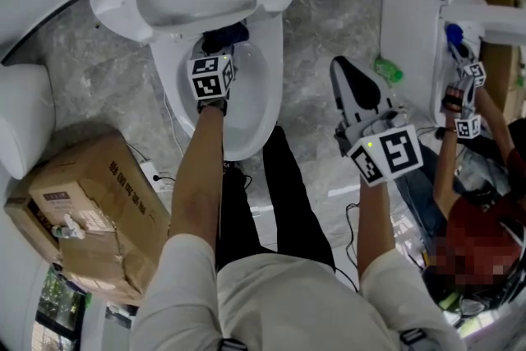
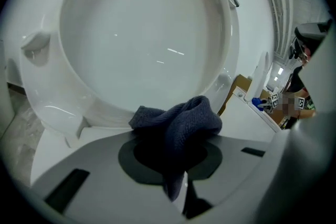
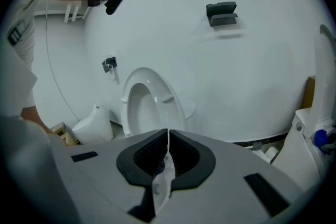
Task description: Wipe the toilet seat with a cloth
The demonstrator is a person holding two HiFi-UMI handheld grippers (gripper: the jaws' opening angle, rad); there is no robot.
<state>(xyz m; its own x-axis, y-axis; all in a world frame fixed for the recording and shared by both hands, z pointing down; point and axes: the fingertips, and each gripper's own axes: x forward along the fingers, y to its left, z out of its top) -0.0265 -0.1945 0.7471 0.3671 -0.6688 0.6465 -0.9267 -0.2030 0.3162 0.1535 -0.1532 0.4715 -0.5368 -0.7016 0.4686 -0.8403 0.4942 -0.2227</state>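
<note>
Grey marbled floor (image 1: 325, 8) under white walls (image 3: 252, 71), with a cardboard box (image 1: 82, 197) at left.

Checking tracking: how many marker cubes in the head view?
4 cubes: one on the left gripper over the toilet, one on the right gripper, two by the second person. More may be hidden.

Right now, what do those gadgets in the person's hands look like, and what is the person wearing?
The left gripper and the right gripper have grey bodies with black-padded jaws. Each carries a white cube printed with black square markers. The person wears a pale short-sleeved shirt and black trousers.
</note>
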